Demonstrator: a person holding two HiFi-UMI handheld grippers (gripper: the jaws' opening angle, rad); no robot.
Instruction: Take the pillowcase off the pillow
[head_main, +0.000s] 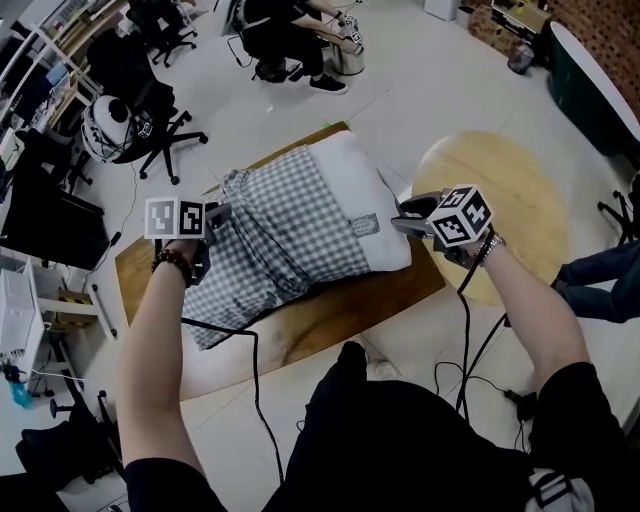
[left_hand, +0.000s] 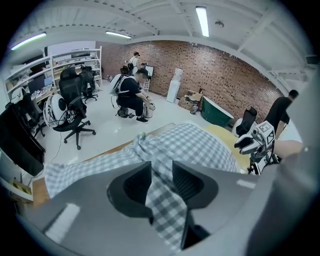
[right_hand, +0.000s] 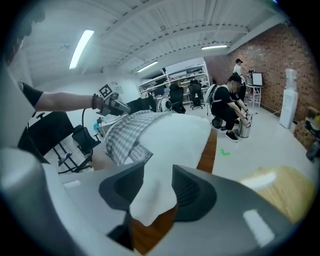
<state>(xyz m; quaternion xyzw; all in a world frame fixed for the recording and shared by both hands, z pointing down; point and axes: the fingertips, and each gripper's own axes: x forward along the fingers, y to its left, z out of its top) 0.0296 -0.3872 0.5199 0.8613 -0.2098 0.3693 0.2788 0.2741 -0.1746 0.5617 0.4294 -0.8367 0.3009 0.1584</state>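
Note:
A white pillow lies on a wooden table, its left part inside a grey-checked pillowcase that is bunched towards the left. At the case's left edge, my left gripper is open, and a fold of checked cloth runs loosely between its jaws. My right gripper is at the pillow's bare right end. It is open too, with the white pillow corner hanging between the jaws. Each gripper shows in the other's view, the right gripper and the left gripper.
A round pale wooden table stands just right of the right gripper. A person crouches on the floor at the back. Office chairs and shelves stand at the left. Someone's legs in jeans are at the right. Cables trail on the floor.

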